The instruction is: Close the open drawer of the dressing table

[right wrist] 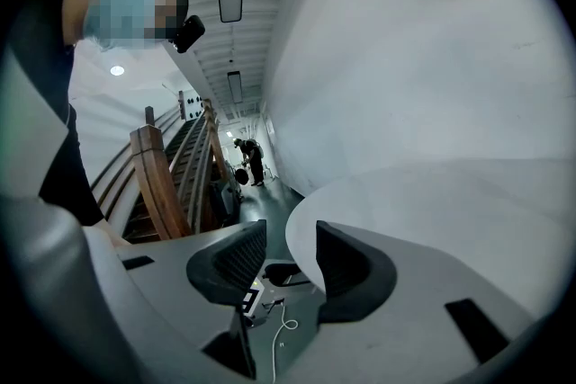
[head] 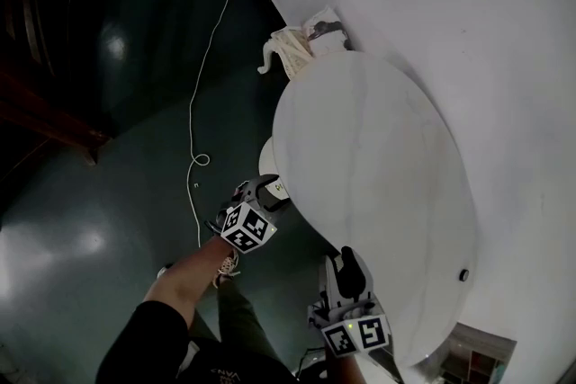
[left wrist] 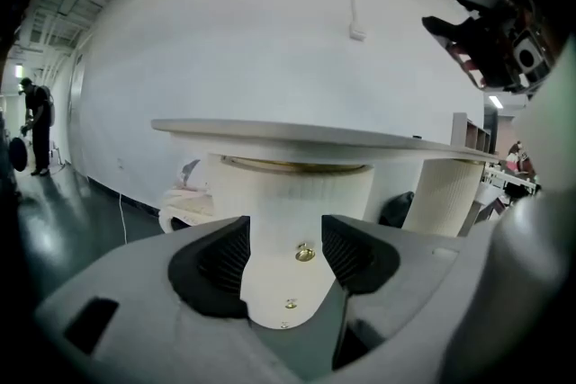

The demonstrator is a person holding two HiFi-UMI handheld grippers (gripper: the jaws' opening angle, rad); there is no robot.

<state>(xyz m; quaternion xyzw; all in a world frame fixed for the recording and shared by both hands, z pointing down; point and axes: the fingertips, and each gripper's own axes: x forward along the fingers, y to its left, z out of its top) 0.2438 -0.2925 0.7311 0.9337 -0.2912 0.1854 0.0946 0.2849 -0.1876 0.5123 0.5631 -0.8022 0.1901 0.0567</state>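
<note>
The dressing table has a white oval top (head: 378, 166) (left wrist: 324, 136) (right wrist: 450, 211) on a ribbed white column (left wrist: 297, 193). A smooth curved drawer front (left wrist: 281, 283) (head: 268, 159) with a small brass knob (left wrist: 305, 254) juts out under the top's left edge. My left gripper (head: 266, 193) (left wrist: 283, 240) is open and points at that drawer front, which shows in the gap between its dark pads (left wrist: 223, 258); I cannot tell whether they touch it. My right gripper (head: 346, 263) (right wrist: 290, 249) is open and holds nothing, close to the top's near rim.
A white wall (head: 468, 4) runs behind the table. A white ornate seat (head: 290, 49) stands at the table's far end. A thin white cable (head: 194, 148) trails over the dark floor. A wooden staircase (right wrist: 171, 184) rises to the left; a person (right wrist: 254, 159) stands far down the hall.
</note>
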